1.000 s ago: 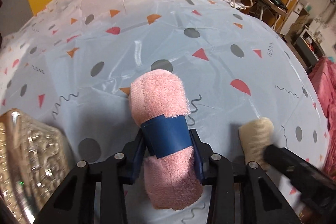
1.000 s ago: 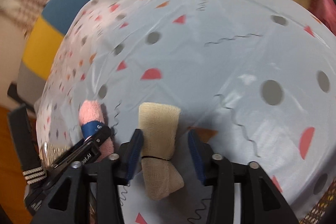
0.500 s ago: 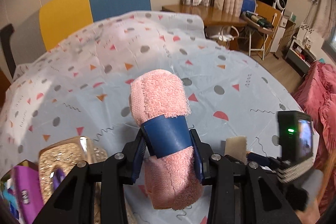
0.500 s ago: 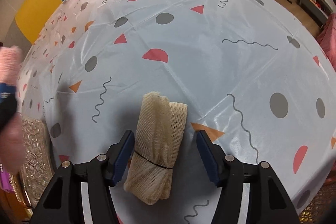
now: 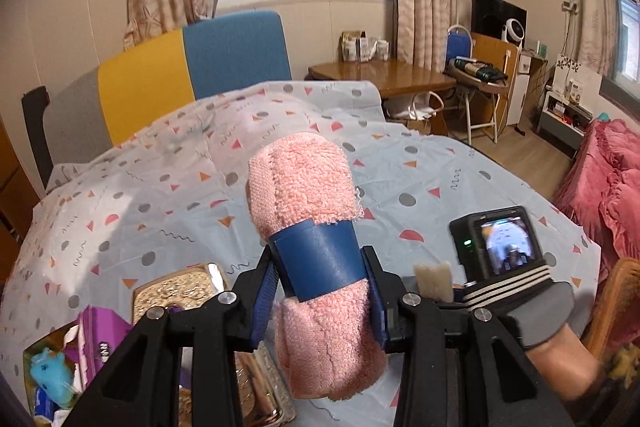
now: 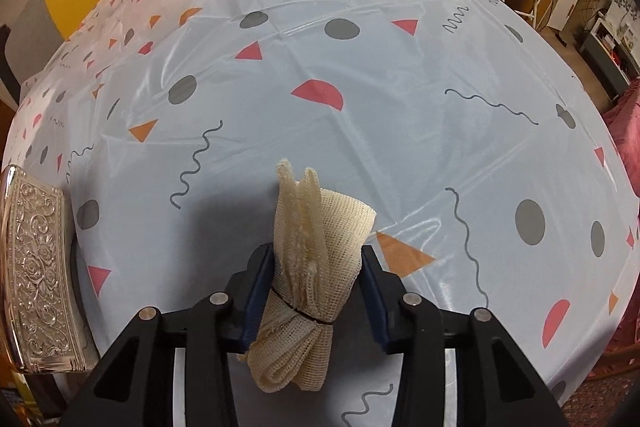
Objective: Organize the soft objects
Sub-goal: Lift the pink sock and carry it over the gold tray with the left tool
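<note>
The pink towel roll (image 5: 316, 251), bound by a blue band (image 5: 320, 261), sits between the blue pads of my left tool (image 5: 320, 291), which is clamped tight on it at the band. The roll points up and away from me, held clear above the table (image 5: 460, 187). Its fluffy top end stands against the patterned cloth (image 5: 160, 195) that covers the table, pale with grey dots, red and orange triangles and dark squiggles.

The beige mesh cloth (image 6: 316, 267), rolled and cinched by a thin dark tie (image 6: 304, 315), is caught in my right tool (image 6: 318, 291). Its jaws have just been closing, and the pads now press the bundle on both sides just above the tie. The loose upper end fans out ahead of the pads, and the lower end bulges out below them toward me. From the left wrist view I see only the top of that beige bundle (image 5: 434, 277) beside the right tool's camera unit (image 5: 498, 247), and my gloved right hand (image 5: 548, 323) behind it.

To the left, near the table's edge, stands an ornate silver tray (image 6: 36, 267) with embossed floral walls. From the left wrist view it holds a purple packet (image 5: 100, 335) and a small blue plush toy (image 5: 50, 373).
</note>
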A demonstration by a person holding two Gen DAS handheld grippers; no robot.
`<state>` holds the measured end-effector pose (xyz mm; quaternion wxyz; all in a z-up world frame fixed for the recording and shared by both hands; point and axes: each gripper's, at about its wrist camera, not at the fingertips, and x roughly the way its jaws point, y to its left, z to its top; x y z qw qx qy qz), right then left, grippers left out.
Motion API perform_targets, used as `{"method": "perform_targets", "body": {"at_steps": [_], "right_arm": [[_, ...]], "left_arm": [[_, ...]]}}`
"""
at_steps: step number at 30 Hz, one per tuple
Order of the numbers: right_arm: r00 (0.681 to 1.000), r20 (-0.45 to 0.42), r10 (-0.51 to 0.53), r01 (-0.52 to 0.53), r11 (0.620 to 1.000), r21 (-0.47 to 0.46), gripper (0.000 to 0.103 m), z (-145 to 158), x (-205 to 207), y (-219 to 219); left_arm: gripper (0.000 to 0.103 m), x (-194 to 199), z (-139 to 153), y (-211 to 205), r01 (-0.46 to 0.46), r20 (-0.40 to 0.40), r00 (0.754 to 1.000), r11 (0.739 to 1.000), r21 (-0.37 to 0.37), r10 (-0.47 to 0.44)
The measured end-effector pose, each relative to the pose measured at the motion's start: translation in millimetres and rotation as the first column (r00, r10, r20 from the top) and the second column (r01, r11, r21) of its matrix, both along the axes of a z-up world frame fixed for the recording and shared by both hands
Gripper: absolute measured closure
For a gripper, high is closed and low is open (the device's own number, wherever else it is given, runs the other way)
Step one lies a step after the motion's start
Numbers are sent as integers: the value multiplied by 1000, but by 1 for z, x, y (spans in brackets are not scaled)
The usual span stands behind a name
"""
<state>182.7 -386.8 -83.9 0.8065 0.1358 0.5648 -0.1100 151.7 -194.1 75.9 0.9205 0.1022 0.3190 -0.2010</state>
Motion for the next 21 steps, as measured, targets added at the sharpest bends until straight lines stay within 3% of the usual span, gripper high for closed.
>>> {"method": "perform_targets", "body": {"at_steps": [5,21], "right_arm": [[998,-27,50,-53,994,-95,60,-2,5,16],[1000,-13,28,-29,997,-73,60,-1,4,13]], "left_arm": [[62,-16,6,15,5,20,1000,1000,-19,-5],[62,-43,10,72,-36,4,999,996,-82,37]]}}
